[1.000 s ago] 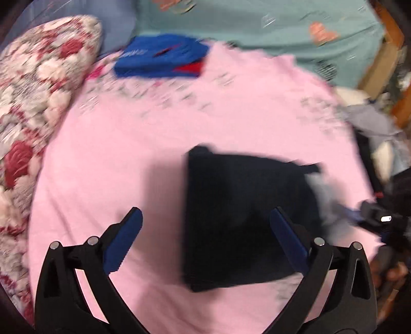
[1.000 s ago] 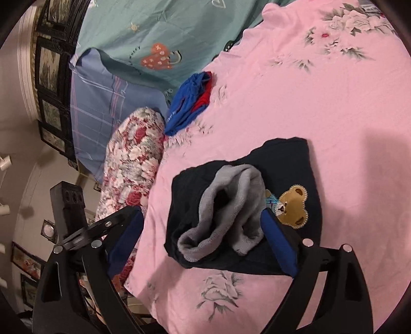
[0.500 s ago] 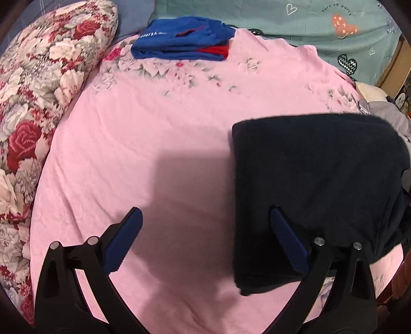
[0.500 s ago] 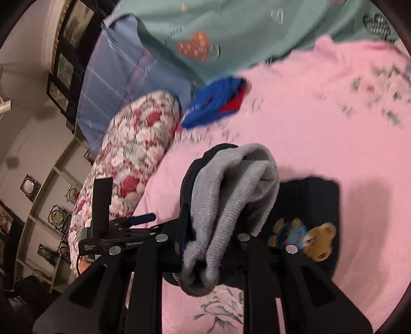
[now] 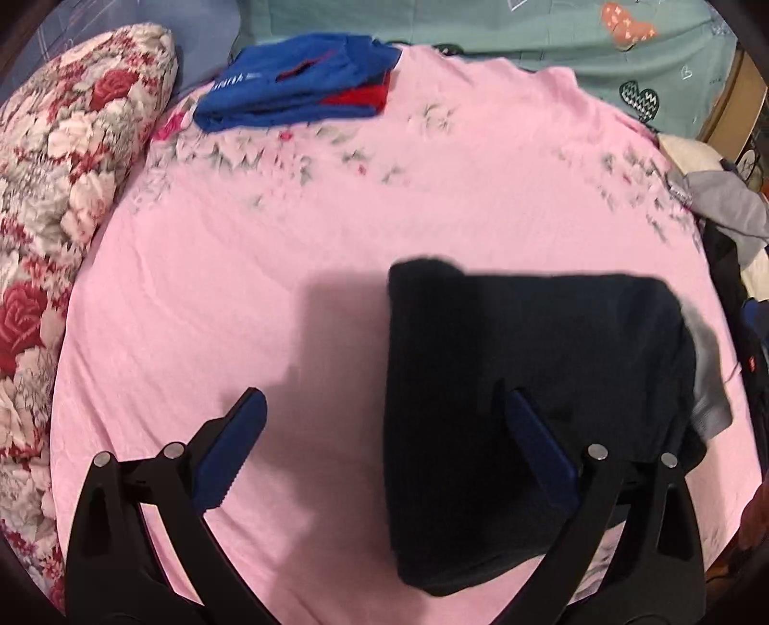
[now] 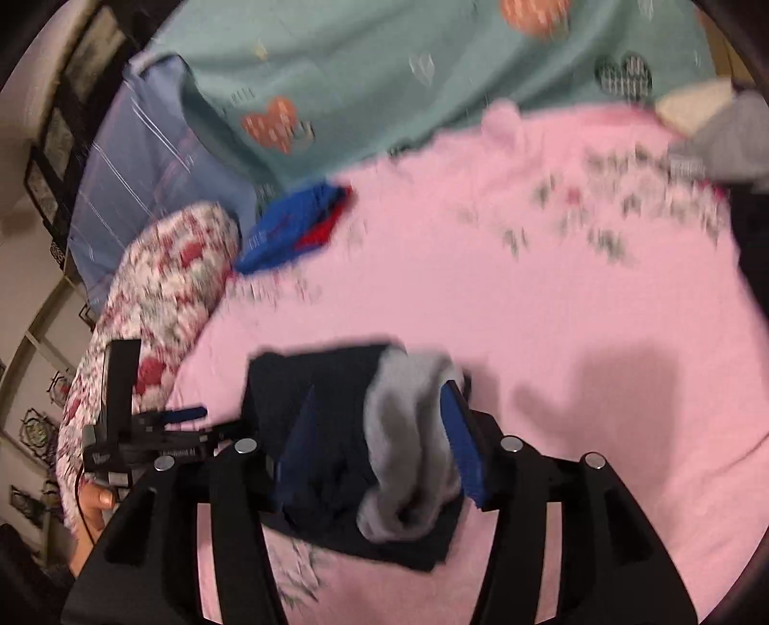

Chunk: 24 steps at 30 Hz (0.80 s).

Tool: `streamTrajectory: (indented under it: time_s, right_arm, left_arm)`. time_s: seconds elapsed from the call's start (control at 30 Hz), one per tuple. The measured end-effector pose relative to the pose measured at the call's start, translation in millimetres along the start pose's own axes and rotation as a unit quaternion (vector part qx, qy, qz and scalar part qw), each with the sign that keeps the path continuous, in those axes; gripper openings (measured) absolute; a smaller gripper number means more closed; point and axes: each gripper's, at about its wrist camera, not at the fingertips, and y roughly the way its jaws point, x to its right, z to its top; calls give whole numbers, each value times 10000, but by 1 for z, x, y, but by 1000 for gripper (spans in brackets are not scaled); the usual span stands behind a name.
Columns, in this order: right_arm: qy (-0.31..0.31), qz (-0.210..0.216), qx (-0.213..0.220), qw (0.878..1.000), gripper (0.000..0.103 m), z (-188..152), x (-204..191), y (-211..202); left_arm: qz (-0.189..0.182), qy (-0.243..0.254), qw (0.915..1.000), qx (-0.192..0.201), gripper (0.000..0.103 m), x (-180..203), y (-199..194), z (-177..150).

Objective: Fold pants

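Observation:
The dark navy pants (image 5: pixel 528 384) lie folded into a thick rectangle on the pink sheet, their grey fleece lining (image 5: pixel 711 380) showing at the right end. My left gripper (image 5: pixel 384 432) is open and empty, its right finger over the pants' near edge. In the right wrist view my right gripper (image 6: pixel 379 432) has its jaws partly apart around the bundle of navy cloth (image 6: pixel 327 384) and grey lining (image 6: pixel 408 432).
A folded blue and red garment (image 5: pixel 298 81) lies at the far edge of the pink floral sheet (image 5: pixel 240 288). A rose-print pillow (image 5: pixel 57 192) runs along the left. A teal cover (image 5: pixel 528 29) lies behind. Grey clothes (image 5: pixel 725 211) are piled at the right.
The right gripper, clamped on the grey lining half a second ago, has widened its jaws and lowered the bundle onto the sheet. The left gripper has stayed open beside the pants.

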Motion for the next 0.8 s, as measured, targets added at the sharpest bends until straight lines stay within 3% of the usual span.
streamTrajectory:
  time_s: [0.03,0.13,0.27,0.3,0.4,0.47,0.53,0.6,0.7,0.8]
  right_arm:
    - [-100,148,63,9998,21,4,-9,4]
    - [-111,628,-384,9972,21,10,-20,41]
    - [-50,207,-914,9956,18,12,-9,96]
    - [-53,-199,-900,9957,2,11,6,107]
    - [317,-16,-912,9953,0,7,29,113]
    - [165,-17,-860,9962,4,8,14,98]
    - [109,272,-757,9967,24,1,1,73]
    - [13,643,-743,9952,32,-9,-8,51]
    - [0,625,-1044,9926,34,-35,0,41]
    - [114,589,-1225,9907,35,-51,15,41]
  left_arm:
    - [79,0,10000,32,101,2,2,7]
    - [330,-314,9990,24,101,-5,19,22]
    - [117,-793,9961,-379,101,-26,55,31]
    - [-39,-910,9946,-492,101,-31,63,33]
    - [-238,-1154,9910,-637,101,-39,59,32]
    - [-215,-1057,9925,-584,101,-38,44,27]
    - [-375,-1054,9922,-544,101,-39,28,15]
    - [-563,-1090,9907,-595,101,-40,23,-2]
    - [-465,-845,9911,-916,101,-31,40,-22]
    - [-614,-820,9915,-803,101,-32,30,-26]
